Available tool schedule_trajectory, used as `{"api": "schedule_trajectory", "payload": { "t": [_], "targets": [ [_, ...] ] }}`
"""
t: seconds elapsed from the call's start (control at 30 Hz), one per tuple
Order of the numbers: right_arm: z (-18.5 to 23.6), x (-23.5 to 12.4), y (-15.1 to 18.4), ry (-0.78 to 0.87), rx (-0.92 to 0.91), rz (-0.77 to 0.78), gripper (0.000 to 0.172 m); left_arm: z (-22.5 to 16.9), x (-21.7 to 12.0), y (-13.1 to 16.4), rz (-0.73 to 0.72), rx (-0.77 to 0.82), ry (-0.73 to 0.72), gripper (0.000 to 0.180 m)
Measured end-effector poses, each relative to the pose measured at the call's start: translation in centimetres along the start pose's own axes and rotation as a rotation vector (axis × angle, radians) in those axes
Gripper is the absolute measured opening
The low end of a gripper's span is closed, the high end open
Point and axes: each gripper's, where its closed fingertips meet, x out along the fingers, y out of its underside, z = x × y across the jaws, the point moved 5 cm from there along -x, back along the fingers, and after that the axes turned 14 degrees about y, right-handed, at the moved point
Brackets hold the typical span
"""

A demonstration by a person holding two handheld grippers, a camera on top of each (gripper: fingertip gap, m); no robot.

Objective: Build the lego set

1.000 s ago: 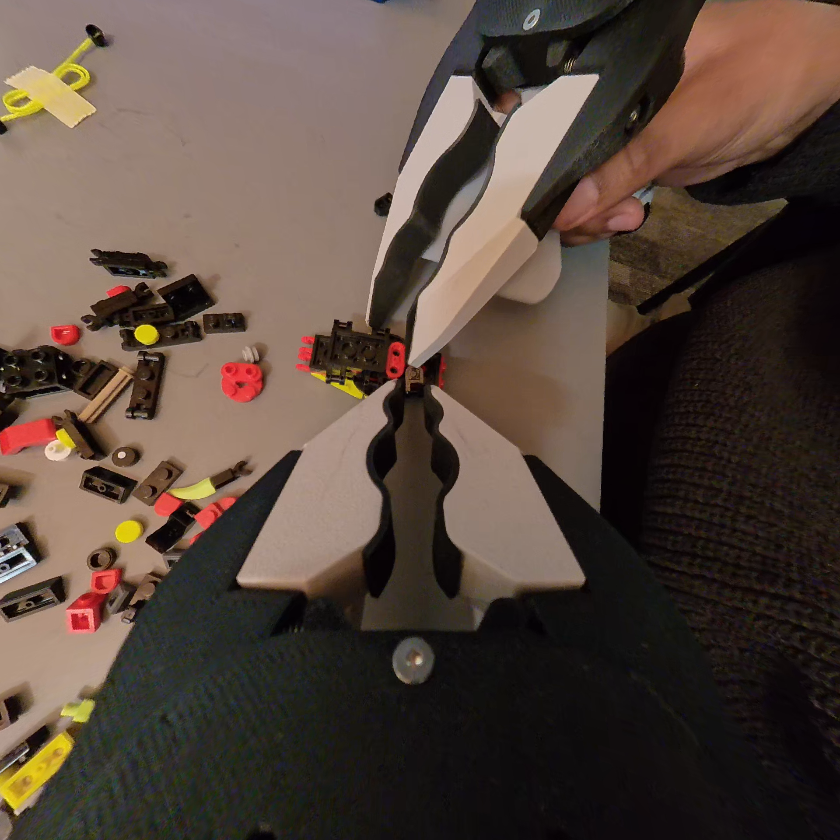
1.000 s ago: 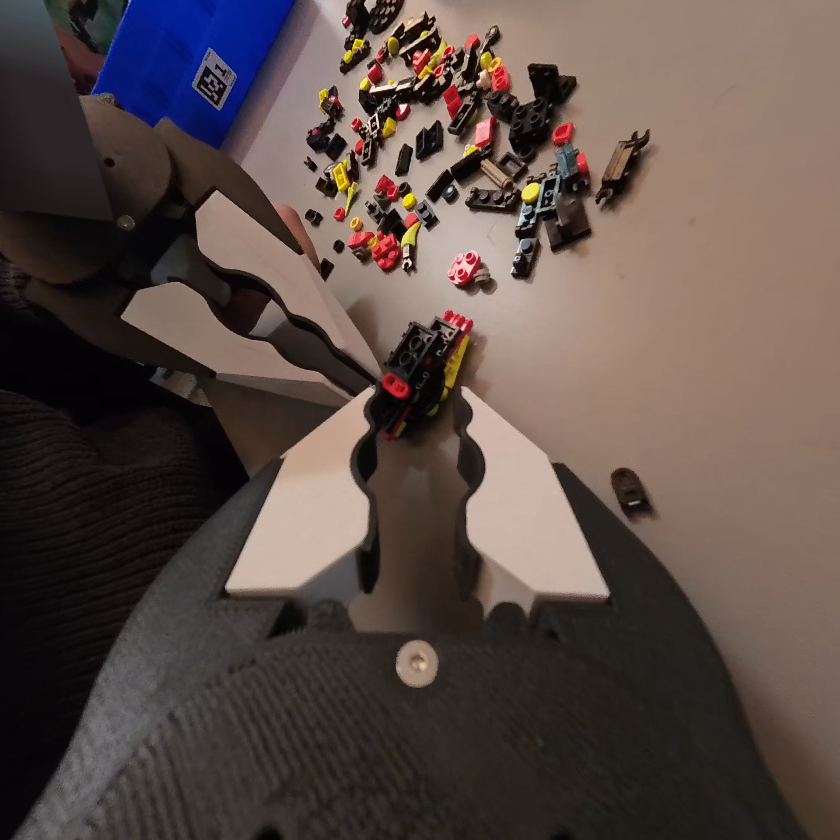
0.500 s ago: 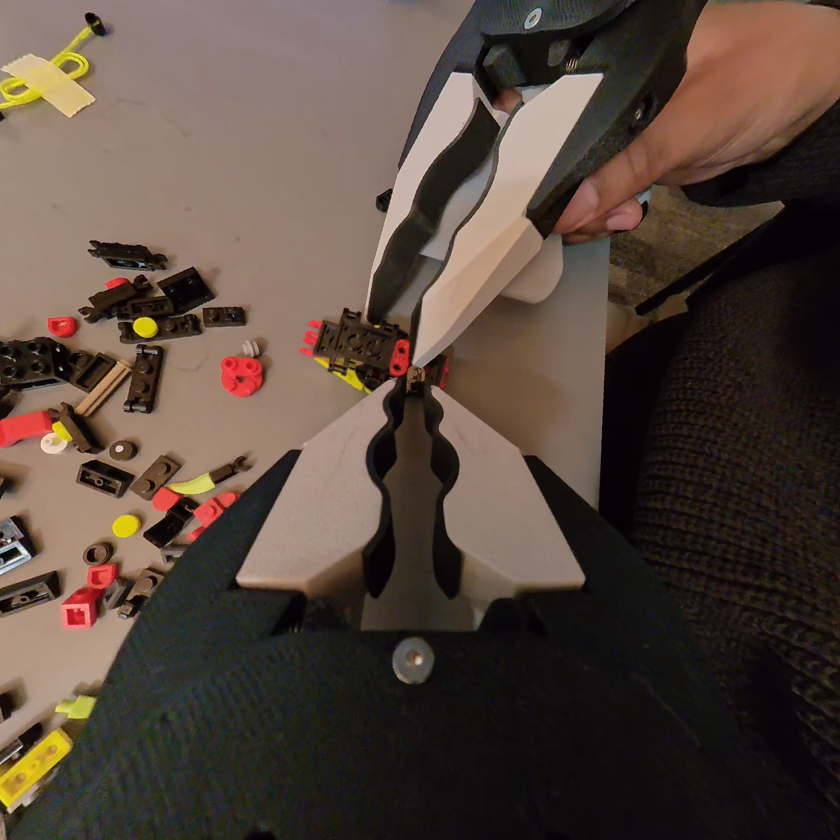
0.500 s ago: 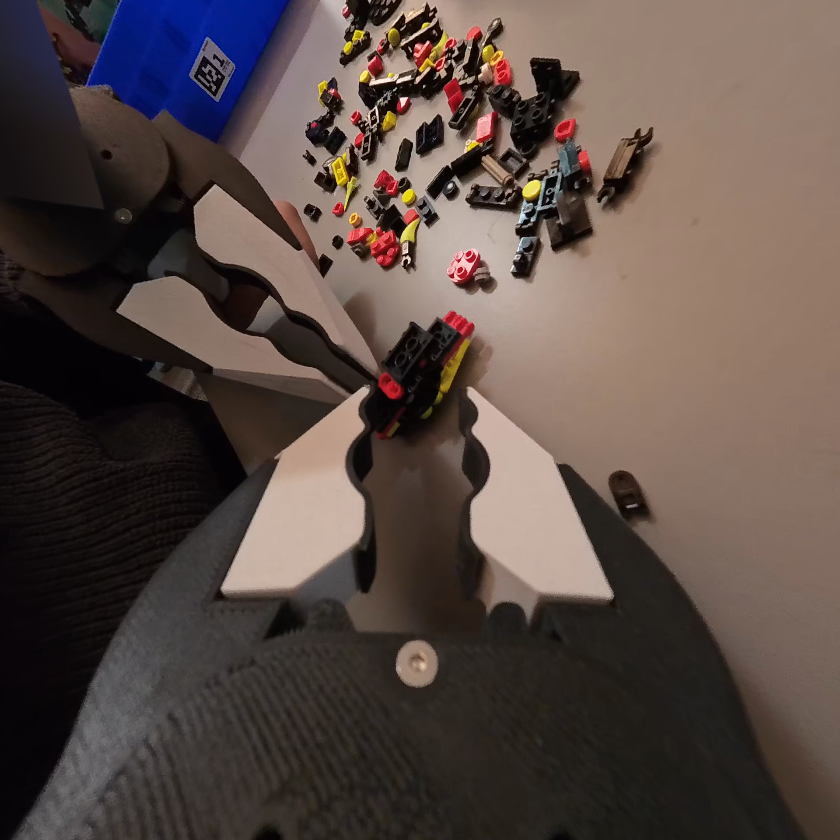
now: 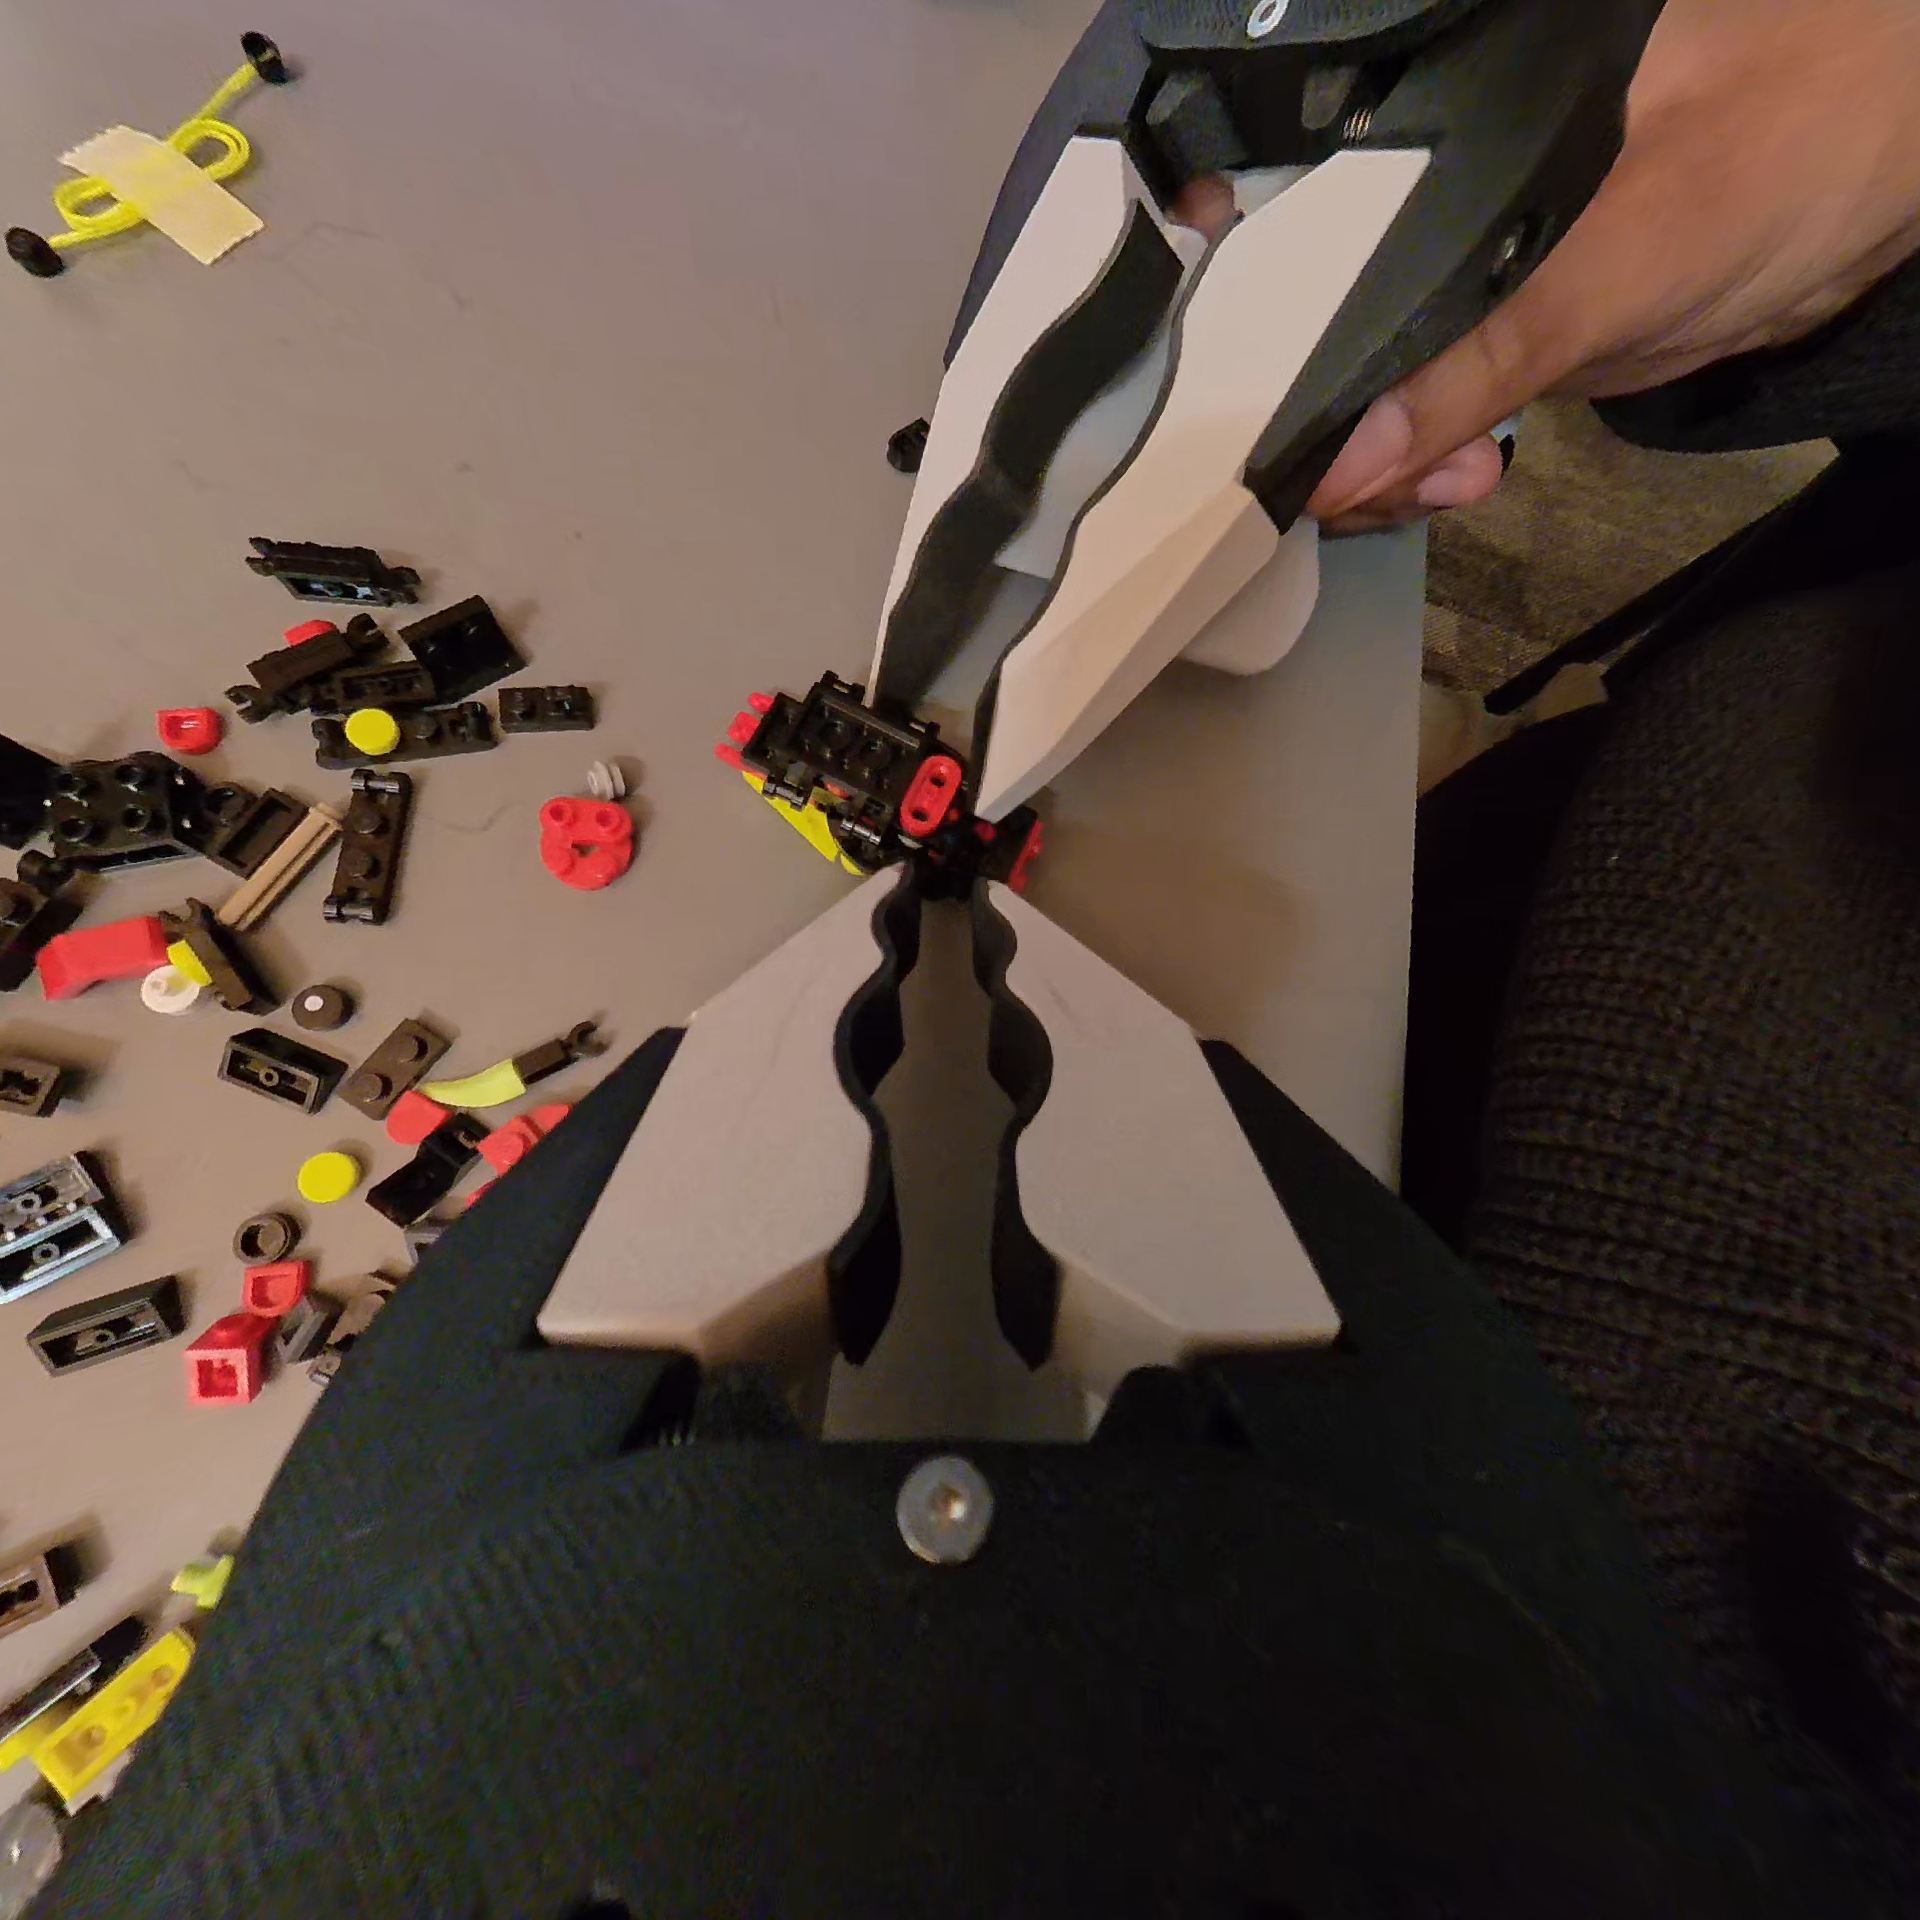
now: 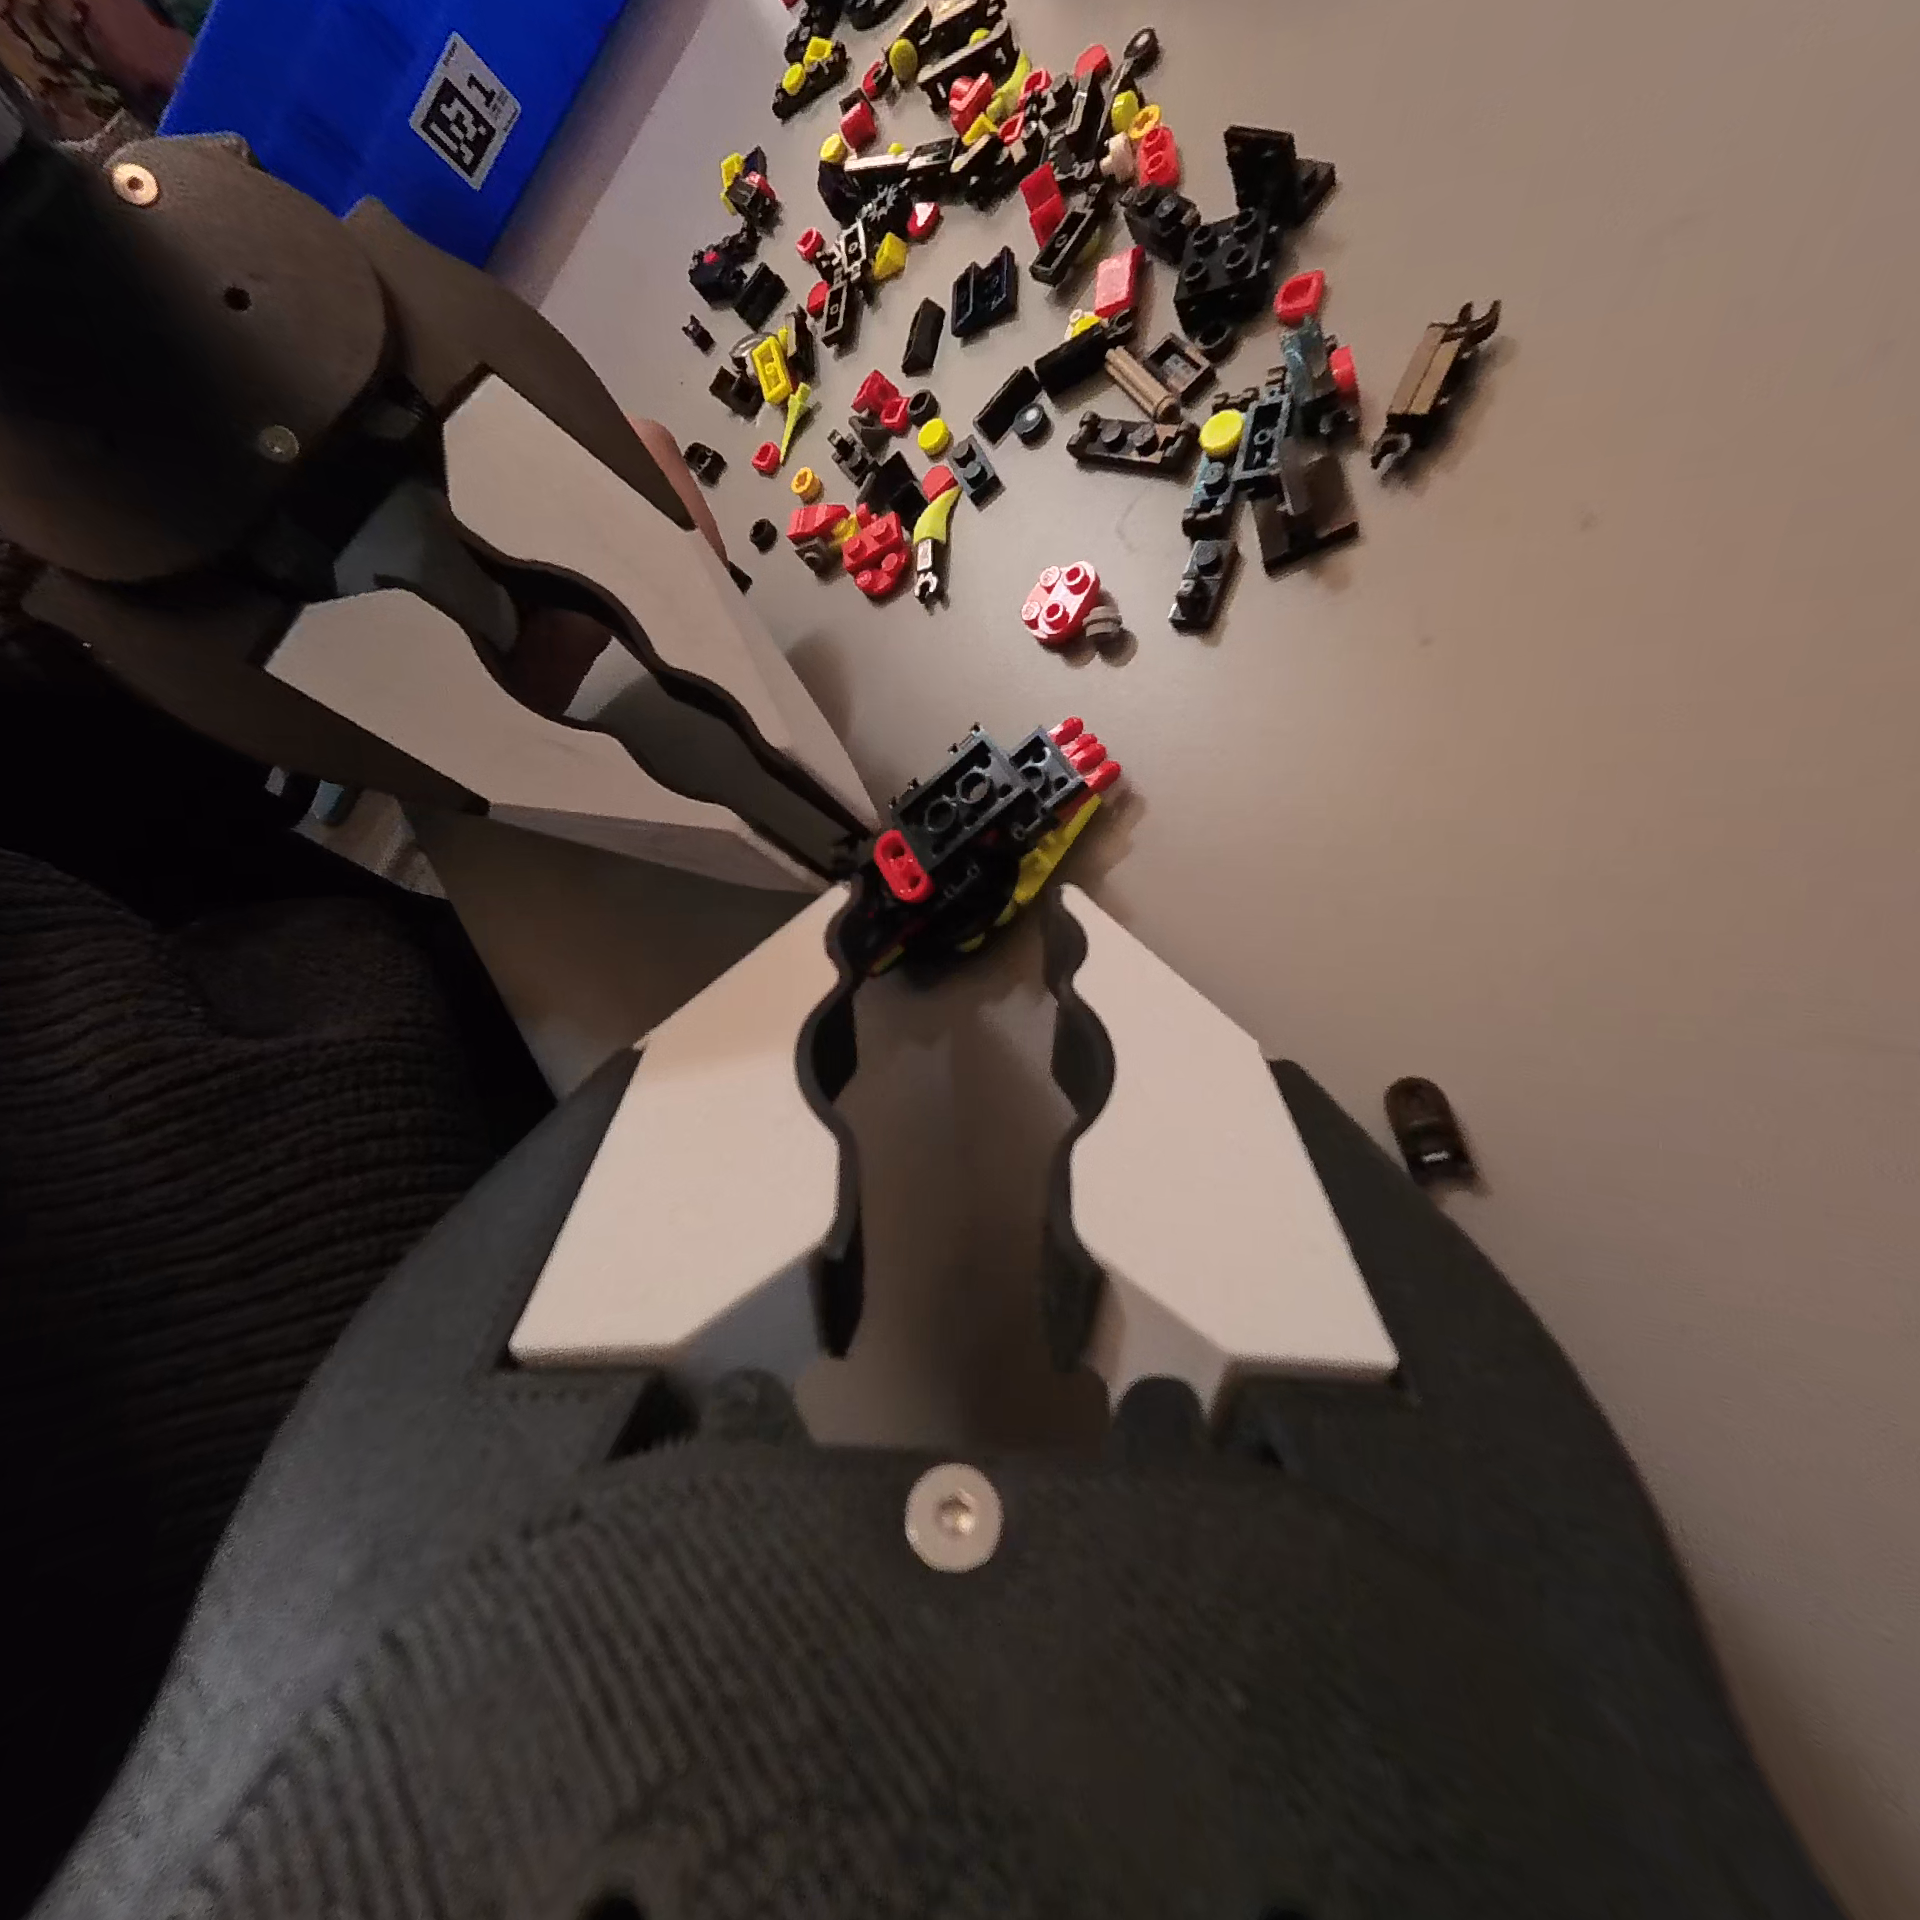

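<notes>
Both grippers grip one brick model.
Left gripper (image 5: 943, 883) jaws pinch its black end; right gripper (image 6: 951, 914) jaws clamp the model (image 6: 977, 831) over the counter (image 6: 1558, 831).

brick assembly (image 5: 862, 774) on table (image 5: 623, 364) | loose bricks (image 5: 343, 727) left | bin (image 6: 343, 94) beyond

My grippers have pale grey fingers (image 5: 758, 1143) with wavy black pads, set in black ribbed bodies. The brick model (image 6: 982, 821) at my tips is mostly black, with a red oval link, red prongs at its far end and a yellow underside. The table (image 5: 623, 364) is plain grey. Loose bricks (image 6: 1039, 312) lie in black, red and yellow, with a tan one and a few silvery ones. A red round piece (image 5: 585, 840) lies apart. A yellow cord (image 5: 156, 177) carries cream tape. The bin (image 6: 343, 114) is blue with a white-and-black tag. My sleeve (image 5: 1704, 1039) is black knit.
</notes>
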Motion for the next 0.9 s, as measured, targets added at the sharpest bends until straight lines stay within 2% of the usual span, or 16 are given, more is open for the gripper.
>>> {"api": "schedule_trajectory", "payload": {
  "t": [0.37,0.5,0.57,0.7,0.8,0.9],
  "targets": [
    [-1.2,-0.3,-0.5,0.092,-0.083,-0.031,0.03,0.2,-0.8,0.0,-0.05,-0.054,0.049,0.006],
    [-1.2,-1.6,-1.7,0.126,-0.125,-0.147,0.027,0.1,-0.9,-0.2,-0.088,-0.096,0.08,0.006],
    [0.0,-2.3,-2.4,0.091,-0.175,-0.218,0.026,0.1,-1.0,-0.4,-0.106,-0.111,0.086,0.006],
    [2.1,-1.8,-1.8,0.047,-0.254,-0.199,0.024,-0.1,-1.3,-1.0,-0.149,-0.059,0.048,0.006],
    [2.5,-1.7,-1.8,0.025,-0.242,-0.197,0.024,-0.5,-1.5,-1.5,-0.173,0.014,0.019,0.006],
    [2.5,-2.0,-2.0,-0.011,-0.199,-0.213,0.014,-0.7,-1.7,-1.9,-0.198,0.067,-0.014,0.006]
  ]
}}
